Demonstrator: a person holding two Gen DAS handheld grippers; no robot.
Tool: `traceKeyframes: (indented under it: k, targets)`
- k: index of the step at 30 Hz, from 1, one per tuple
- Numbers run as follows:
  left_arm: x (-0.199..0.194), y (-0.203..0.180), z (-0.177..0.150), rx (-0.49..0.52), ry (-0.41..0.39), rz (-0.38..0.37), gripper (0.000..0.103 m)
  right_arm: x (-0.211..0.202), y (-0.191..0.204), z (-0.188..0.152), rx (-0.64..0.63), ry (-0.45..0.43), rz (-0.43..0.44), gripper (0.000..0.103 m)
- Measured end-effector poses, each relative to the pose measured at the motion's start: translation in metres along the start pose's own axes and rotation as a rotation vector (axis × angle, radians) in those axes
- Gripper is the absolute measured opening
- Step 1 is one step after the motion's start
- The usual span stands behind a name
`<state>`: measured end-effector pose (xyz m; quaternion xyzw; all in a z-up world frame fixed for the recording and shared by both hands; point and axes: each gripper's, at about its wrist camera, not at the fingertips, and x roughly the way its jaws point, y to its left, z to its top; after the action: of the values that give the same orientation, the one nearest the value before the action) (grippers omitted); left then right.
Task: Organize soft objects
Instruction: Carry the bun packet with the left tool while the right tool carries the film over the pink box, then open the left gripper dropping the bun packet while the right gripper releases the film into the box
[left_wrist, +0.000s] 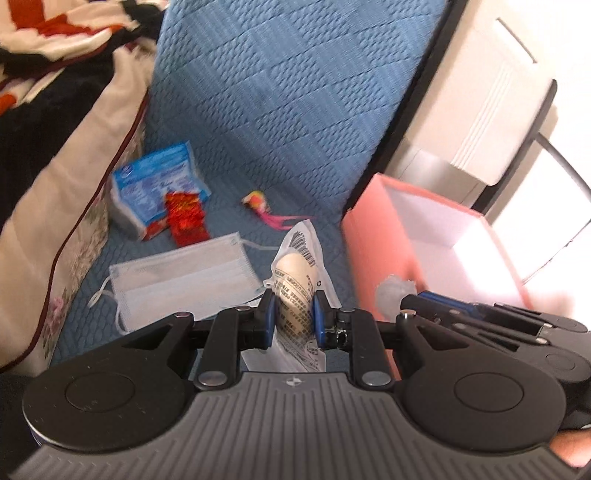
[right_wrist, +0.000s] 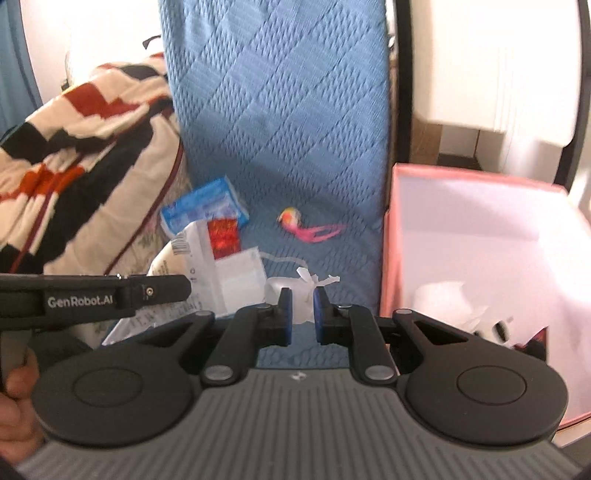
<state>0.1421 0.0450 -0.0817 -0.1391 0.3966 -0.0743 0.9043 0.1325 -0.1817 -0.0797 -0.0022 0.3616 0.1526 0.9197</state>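
A soft cream roll in a clear printed wrapper (left_wrist: 295, 284) is pinched between the blue pads of the left hand-held gripper (left_wrist: 293, 317). It is held up in the air above the blue quilted bed (left_wrist: 266, 110), just beside the pink box (left_wrist: 373, 251). A small white wad of soft paper (right_wrist: 301, 299) is clenched in the right hand-held gripper (right_wrist: 302, 314), also above the bed and close to the box's left wall. Inside the pink box (right_wrist: 391, 266) some white crumpled stuff (right_wrist: 443, 295) can already be seen.

A few things could go wrong from here. The wrapper looks smooth and loose, so the roll could slide out of the pads and be dropped back on the bed. The roll is soft, so it could be squashed if it is squeezed too hard. The white wad is held by a thin bit only, so a piece could be torn off or the whole wad could be lost on the way.

The two hand-held grippers are very close together. They could be bumped into each other, and both things could be knocked loose. The box wall could also be hit, and the light box could be pushed or tipped.

Still lying on the bed are a white face mask (left_wrist: 177, 273), a blue packet (left_wrist: 155, 188), a red packet (left_wrist: 186, 219) and a small pink toy (left_wrist: 260, 206). A striped blanket (right_wrist: 74, 136) is piled at the left. The loose strings of the mask could be caught later when it is picked up.
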Motion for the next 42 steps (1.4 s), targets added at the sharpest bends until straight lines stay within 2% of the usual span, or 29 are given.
traceKeyframes:
  k: [11,15,19,25,35,42]
  targets:
    - [-0.01,-0.06,0.035,0.008,-0.041,-0.097,0.024,-0.046,-0.042,0.032,0.0,-0.077,-0.054,0.015]
    - [-0.011,-0.089,0.041,0.03,-0.055,-0.134,0.024,-0.066,-0.068,0.036,0.036,-0.084,-0.061,0.015]
    - [-0.005,-0.116,0.042,0.062,-0.051,-0.161,0.024,-0.079,-0.095,0.032,0.059,-0.095,-0.11,0.015]
    - [0.021,-0.15,0.028,0.083,0.008,-0.184,0.024,-0.076,-0.133,0.015,0.114,-0.074,-0.147,0.015]
    - [0.069,-0.186,-0.003,0.126,0.102,-0.166,0.026,-0.047,-0.185,-0.024,0.189,0.043,-0.163,0.015]
    - [0.095,-0.205,-0.023,0.161,0.151,-0.145,0.026,-0.031,-0.208,-0.044,0.232,0.085,-0.162,0.015]
